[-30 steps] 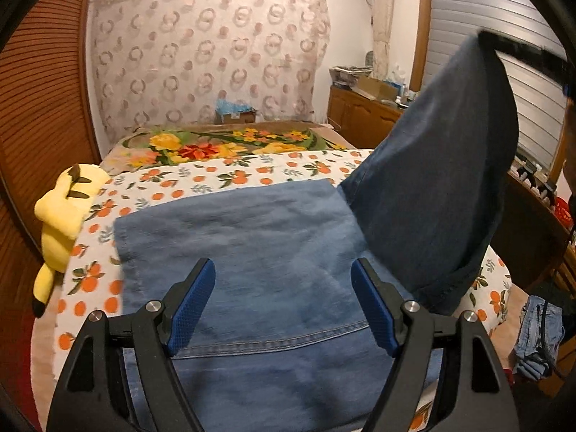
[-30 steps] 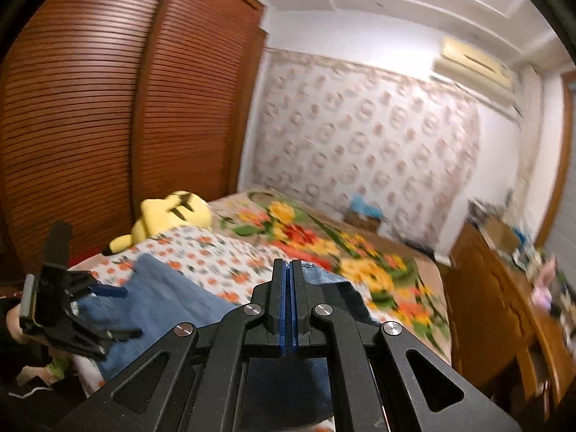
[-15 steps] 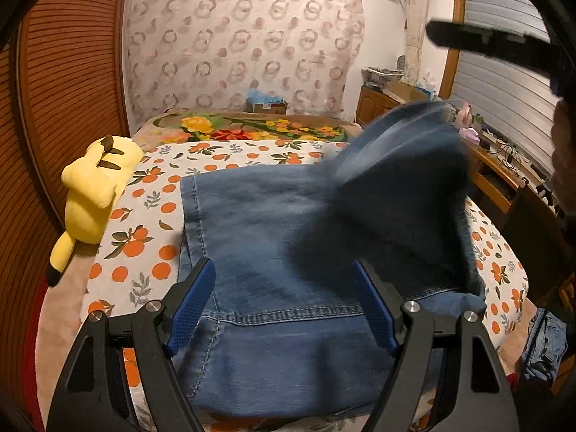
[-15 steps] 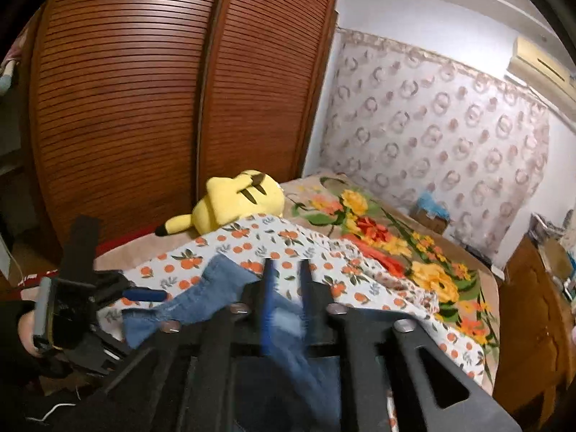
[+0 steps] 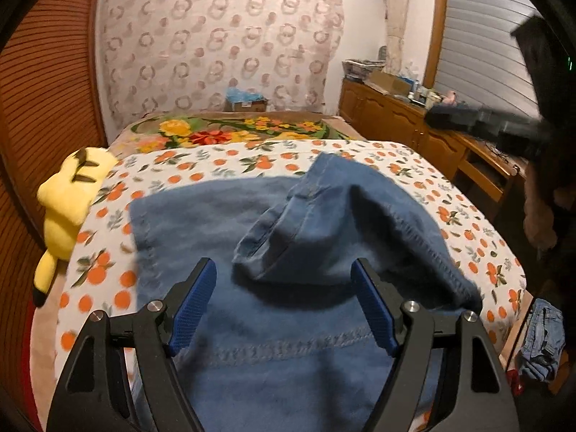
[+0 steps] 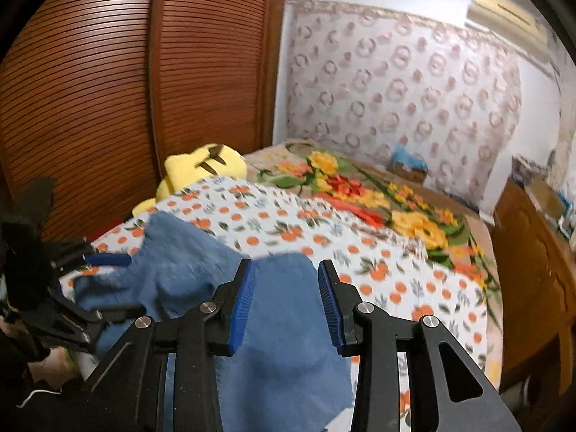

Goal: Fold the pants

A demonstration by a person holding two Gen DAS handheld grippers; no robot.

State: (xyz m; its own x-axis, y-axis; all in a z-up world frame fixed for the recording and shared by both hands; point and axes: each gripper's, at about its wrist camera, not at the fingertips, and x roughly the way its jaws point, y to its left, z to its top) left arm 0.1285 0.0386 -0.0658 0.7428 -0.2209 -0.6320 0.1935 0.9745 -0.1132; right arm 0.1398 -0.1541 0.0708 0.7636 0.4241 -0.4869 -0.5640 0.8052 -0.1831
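Note:
Blue denim pants (image 5: 288,306) lie on the bed, with one part dropped in a loose heap (image 5: 342,223) over the flat part. My left gripper (image 5: 284,306) is open and empty, just above the near part of the pants. My right gripper (image 6: 287,302) is open and empty above the pants (image 6: 288,324). The left gripper also shows in the right wrist view (image 6: 82,288), at the left edge by the denim. The right gripper shows blurred in the left wrist view (image 5: 486,124), high at the right.
The bed has an orange-print sheet (image 5: 414,165) and a floral blanket (image 5: 223,133) behind. A yellow plush toy (image 5: 68,201) lies at the bed's left edge. A wooden wardrobe (image 6: 108,90) stands left, a wooden cabinet (image 5: 396,122) right. More denim (image 5: 540,342) lies on the floor right.
My right gripper held the pants high, swung them over the flat part, opened and let go. The lifted fabric dropped onto the bed. My left gripper stayed open.

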